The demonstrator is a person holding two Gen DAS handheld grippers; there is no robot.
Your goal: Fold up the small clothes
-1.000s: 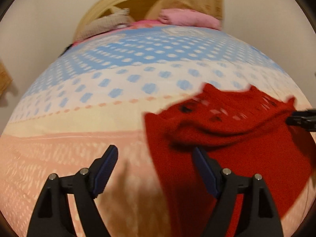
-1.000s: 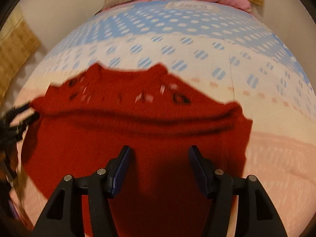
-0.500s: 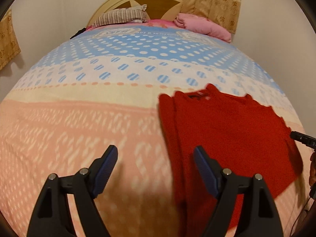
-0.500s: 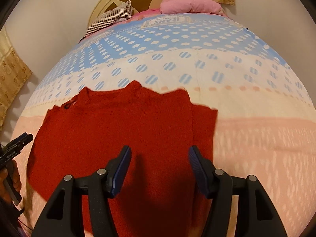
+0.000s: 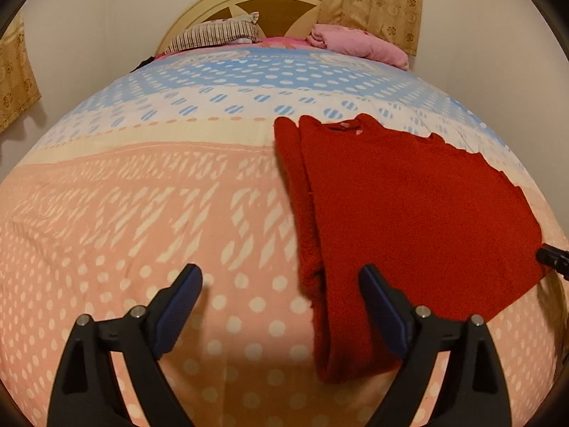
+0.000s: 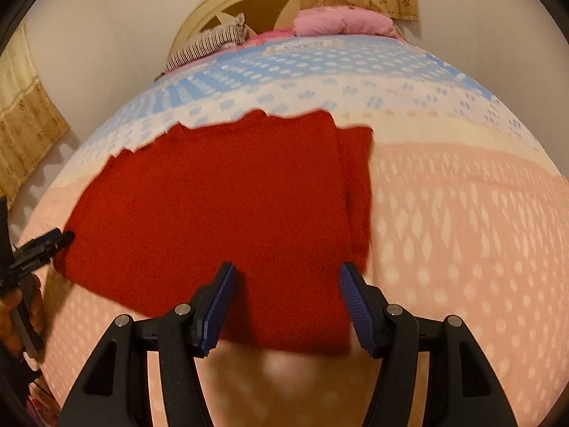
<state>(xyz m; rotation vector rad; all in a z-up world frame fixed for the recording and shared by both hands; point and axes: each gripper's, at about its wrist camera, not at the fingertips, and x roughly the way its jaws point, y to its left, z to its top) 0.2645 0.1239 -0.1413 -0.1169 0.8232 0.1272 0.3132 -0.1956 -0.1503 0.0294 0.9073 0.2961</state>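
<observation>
Sweater (image 5: 409, 206) lies flat on the bedspread (image 5: 142, 213). Left gripper (image 5: 281, 306) is opening, empty; right gripper (image 6: 286, 306) hangs open, empty. Each would best pinch a near hem corner, both layers together.

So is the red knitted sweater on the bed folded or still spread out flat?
Partly folded. The red knitted sweater lies flat on the bedspread, with a doubled layer along one long edge; no sleeve sticks out.

You get warm, dim indoor light in both views. Fisheye bulges the bedspread (image 5: 142, 213), with dark vignette at every corner. Left view is sharp; right view smears. Gripper shadow falls at its bottom centre.
</observation>
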